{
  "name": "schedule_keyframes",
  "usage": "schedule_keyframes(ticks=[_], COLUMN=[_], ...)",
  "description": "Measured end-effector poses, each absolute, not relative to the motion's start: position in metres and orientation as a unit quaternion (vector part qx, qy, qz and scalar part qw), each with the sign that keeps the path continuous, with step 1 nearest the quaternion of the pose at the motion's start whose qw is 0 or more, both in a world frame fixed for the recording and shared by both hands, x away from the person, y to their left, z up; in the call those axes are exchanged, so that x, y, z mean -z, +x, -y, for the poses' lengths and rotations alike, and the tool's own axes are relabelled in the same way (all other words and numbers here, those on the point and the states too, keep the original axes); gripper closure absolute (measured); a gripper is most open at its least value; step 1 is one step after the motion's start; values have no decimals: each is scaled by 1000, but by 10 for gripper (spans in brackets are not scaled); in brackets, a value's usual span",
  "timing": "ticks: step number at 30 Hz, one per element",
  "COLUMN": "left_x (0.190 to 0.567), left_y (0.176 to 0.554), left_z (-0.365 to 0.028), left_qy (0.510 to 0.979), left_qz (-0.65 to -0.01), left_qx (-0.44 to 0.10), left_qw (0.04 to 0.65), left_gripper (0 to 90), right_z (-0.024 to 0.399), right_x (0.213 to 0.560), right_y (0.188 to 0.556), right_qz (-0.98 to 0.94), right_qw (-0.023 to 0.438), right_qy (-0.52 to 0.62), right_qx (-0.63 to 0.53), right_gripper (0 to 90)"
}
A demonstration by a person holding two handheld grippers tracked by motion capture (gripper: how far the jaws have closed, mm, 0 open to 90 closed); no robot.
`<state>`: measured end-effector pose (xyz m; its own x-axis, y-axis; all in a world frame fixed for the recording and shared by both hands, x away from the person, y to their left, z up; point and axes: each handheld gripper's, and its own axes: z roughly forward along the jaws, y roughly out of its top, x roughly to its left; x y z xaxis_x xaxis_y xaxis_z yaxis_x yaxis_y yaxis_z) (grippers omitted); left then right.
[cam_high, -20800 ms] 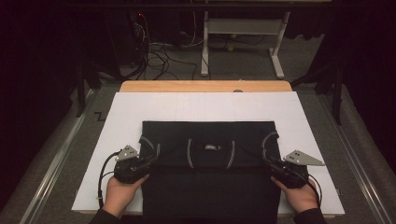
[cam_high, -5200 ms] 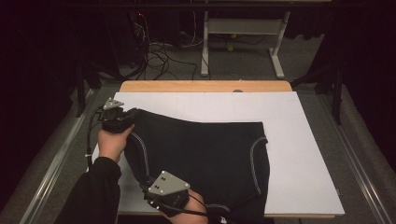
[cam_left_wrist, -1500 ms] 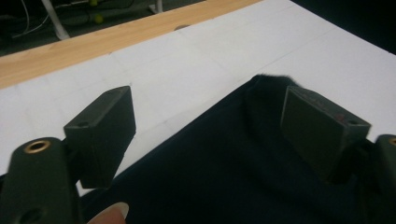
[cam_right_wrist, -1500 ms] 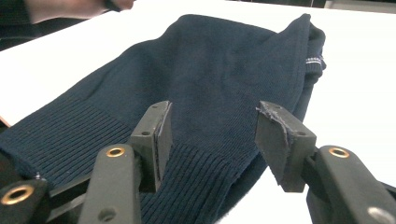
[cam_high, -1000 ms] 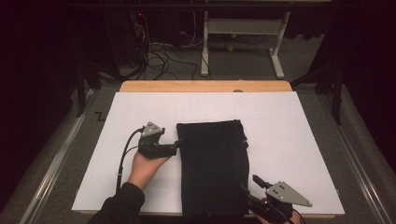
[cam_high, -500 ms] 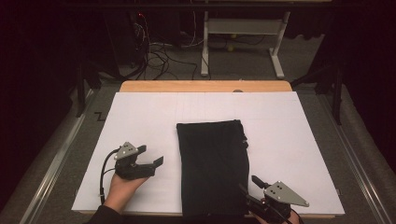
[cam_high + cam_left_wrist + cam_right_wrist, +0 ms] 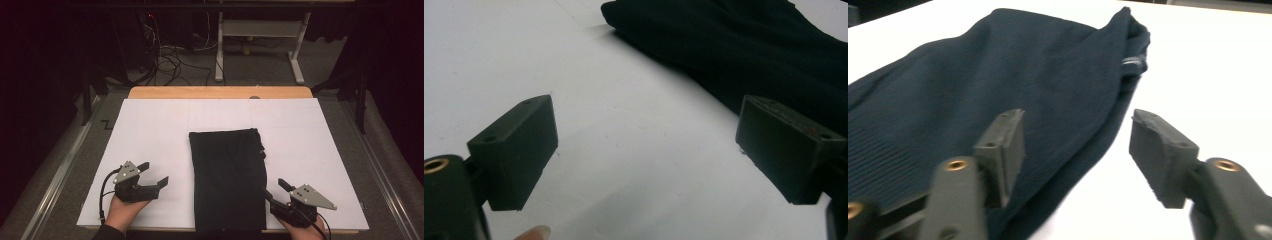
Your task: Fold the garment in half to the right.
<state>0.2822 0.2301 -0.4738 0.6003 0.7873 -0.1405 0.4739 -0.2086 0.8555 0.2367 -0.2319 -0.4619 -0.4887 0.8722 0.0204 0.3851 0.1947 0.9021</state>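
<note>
A folded dark garment (image 7: pixel 228 180) lies in a narrow strip mid-table. The left gripper (image 7: pixel 152 176) has just pulled back left and opened, released. The right gripper (image 7: pixel 274 192), jaws just widening, lets go its near-right edge: fold apparently finished

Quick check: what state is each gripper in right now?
Left gripper: open, empty, over the white table sheet.
Right gripper: open, jaws just opening at the folded black fabric garment.

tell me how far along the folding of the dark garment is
Done: the dark garment lies folded into a narrow strip on the white table cover. In hand: nothing; left gripper is open beside it, right gripper has just been opening at its edge. Left: probably a crosswise fold.
</note>
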Motion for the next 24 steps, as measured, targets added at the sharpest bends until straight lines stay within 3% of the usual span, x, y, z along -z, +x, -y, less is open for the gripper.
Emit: schedule_keyframes(ticks=[7,12,17,24], left_x=[475,474,473,468], left_y=[283,283,284,281], left_z=[-235,-240,-243,-245], left_qy=[755,749,744,740], left_qz=[-420,-423,-424,-413], left_qx=[-165,-163,-158,-169], left_qw=[476,483,491,503], left_gripper=[73,51,0,0], right_z=[256,274,287,283], right_x=[465,461,456,451], right_y=[270,279,270,253], right_qz=[-719,-699,-681,-681], right_qw=[258,278,298,307], right_qy=[438,442,441,417], right_qx=[-474,-489,-503,-517], right_gripper=[137,14,2,3])
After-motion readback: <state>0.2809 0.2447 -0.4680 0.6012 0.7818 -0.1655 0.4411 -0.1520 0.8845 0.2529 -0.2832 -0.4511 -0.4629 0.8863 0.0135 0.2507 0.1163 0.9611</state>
